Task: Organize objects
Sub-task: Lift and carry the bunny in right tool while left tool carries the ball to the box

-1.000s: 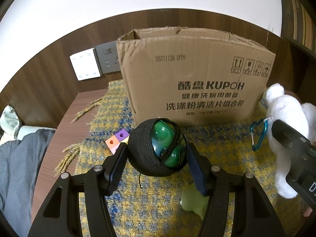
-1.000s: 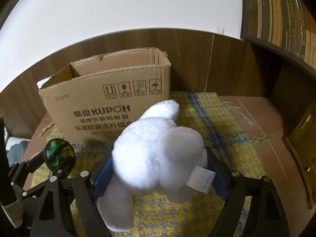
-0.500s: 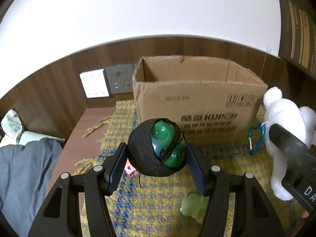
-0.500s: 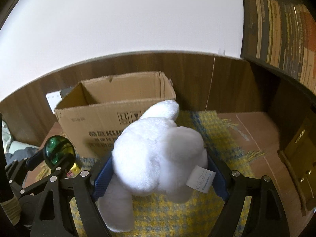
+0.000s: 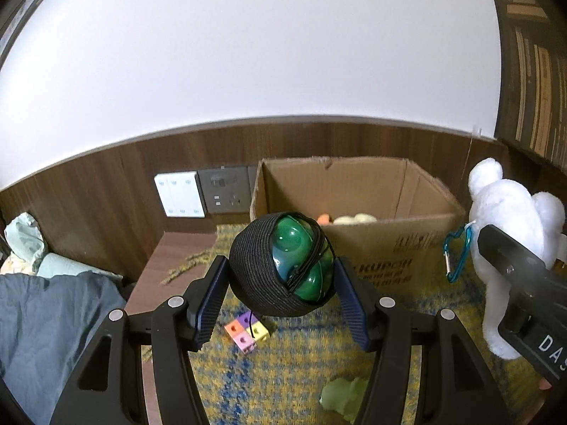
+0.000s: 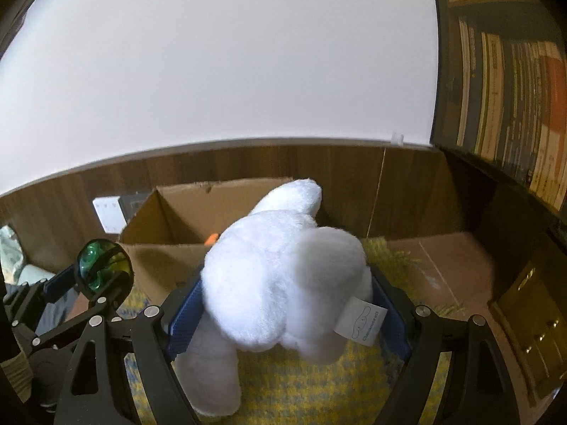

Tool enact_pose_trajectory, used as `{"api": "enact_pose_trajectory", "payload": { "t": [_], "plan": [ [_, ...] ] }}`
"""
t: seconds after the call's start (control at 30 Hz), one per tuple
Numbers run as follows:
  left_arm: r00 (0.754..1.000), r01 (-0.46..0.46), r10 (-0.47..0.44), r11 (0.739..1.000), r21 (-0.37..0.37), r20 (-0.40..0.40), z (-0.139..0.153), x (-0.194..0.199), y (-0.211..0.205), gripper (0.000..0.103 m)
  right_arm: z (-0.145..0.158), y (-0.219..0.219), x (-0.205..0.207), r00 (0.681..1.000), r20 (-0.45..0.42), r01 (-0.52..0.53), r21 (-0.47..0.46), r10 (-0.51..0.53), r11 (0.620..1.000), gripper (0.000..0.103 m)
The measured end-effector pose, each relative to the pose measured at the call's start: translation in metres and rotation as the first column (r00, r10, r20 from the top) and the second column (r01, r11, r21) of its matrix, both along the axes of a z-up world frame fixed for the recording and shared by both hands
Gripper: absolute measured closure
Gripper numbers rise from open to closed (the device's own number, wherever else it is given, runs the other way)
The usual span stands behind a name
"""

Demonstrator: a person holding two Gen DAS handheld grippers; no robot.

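Observation:
My left gripper (image 5: 281, 279) is shut on a green ball in a black knit cover (image 5: 283, 264), held above the rug in front of the open cardboard box (image 5: 393, 251). It also shows in the right wrist view (image 6: 102, 269). My right gripper (image 6: 287, 304) is shut on a white plush toy (image 6: 280, 283), raised near the box's right front corner (image 6: 156, 251). The plush also shows in the left wrist view (image 5: 510, 212), with a blue carabiner (image 5: 457, 255) hanging from it. Orange and pale objects (image 5: 349, 218) lie inside the box.
Coloured cubes (image 5: 246, 331) and a green soft toy (image 5: 343, 398) lie on the yellow-blue rug (image 5: 294, 372). Wall sockets (image 5: 202, 194) sit left of the box. Grey cloth (image 5: 46, 318) lies at the left. A bookshelf (image 6: 506, 71) and a drawer cabinet (image 6: 531, 326) stand at the right.
Both grippers have risen with their loads. The box's open top and the things inside it have come into view, and the cubes now show under the ball.

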State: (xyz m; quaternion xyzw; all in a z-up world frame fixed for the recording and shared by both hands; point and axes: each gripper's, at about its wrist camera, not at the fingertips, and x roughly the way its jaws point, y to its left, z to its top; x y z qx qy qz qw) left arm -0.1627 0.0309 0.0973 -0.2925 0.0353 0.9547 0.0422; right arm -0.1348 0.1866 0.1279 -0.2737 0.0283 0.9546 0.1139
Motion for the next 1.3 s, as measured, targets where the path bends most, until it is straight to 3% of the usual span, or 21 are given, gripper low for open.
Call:
{"api": "enact_pose_trajectory", "payload": {
  "t": [0.6,1.0,1.3],
  "plan": [
    [0.996,0.016,-0.015,1.0,0.011,-0.088,0.043,-0.023,0.006,0.044,0.036,0.0,-0.028,0.998,-0.066,-0.017,0.003,0.017,1.0,0.019],
    [0.996,0.03,-0.029,0.999,0.013,-0.082,0.045,-0.063,0.016,0.043,0.039,0.011,-0.07,0.999,-0.051,-0.019,0.0,0.019,1.0,0.019],
    [0.999,0.023,-0.022,1.0,0.013,-0.044,0.028,-0.095,0.022,0.043,0.028,0.017,-0.097,1.0,-0.016,-0.014,-0.012,0.014,1.0,0.019]
  ]
}}
